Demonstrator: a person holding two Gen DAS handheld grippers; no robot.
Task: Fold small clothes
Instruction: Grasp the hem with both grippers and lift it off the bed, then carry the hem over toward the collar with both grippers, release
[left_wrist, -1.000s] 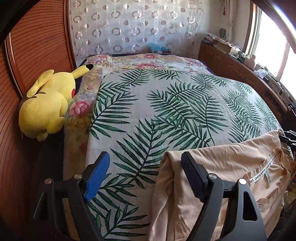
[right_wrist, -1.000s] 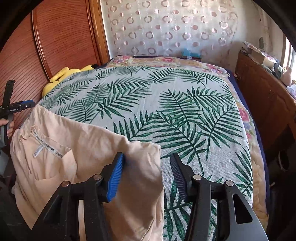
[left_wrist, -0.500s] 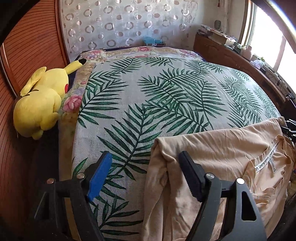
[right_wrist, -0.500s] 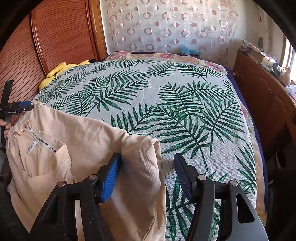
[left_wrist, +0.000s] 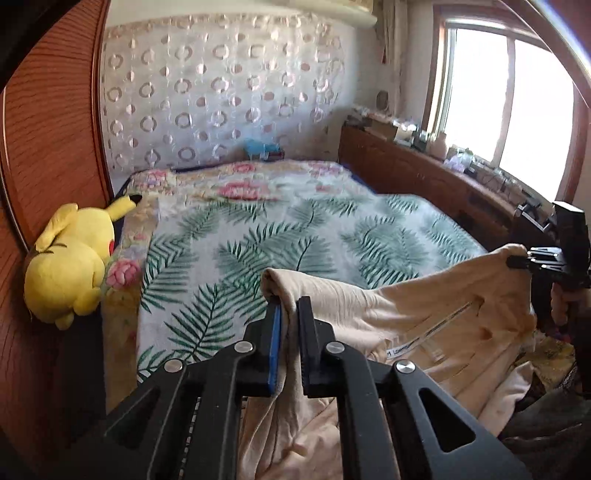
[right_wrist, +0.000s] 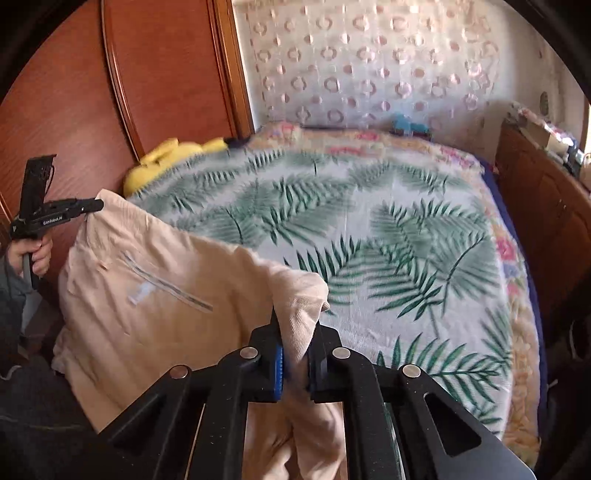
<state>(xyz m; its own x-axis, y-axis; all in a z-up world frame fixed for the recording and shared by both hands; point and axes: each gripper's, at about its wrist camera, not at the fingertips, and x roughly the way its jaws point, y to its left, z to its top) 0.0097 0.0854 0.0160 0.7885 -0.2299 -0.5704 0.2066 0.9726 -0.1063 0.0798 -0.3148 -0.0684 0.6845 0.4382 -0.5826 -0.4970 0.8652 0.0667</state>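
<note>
A beige garment is held up by two of its corners above the near edge of a bed, and no fold can be seen in it yet. The left gripper is pressed together on one corner, the cloth being pinched between the blue pad and the black finger, with the rest of the fabric hanging down below the jaws. The right gripper is likewise pinched shut on the opposite corner, a bunch of ribbed cloth being caught between its fingers. Between the two grips the garment is stretched into a loose sheet, with a white label and a strip of printed tape visible on the side facing the person; the lower part is left sagging off the front of the bed. The palm-leaf bedspread lies beyond it, and a yellow plush toy rests at its edge against the wooden wardrobe door. The far part of both views is blurred, so fine detail there cannot be read. The task is judged to be at its beginning: the garment has been picked up and spread between the grippers, but it has not been laid flat on the bedspread, and every fold is still to be made. No other clothes, folded or unfolded, can be made out with certainty.
</note>
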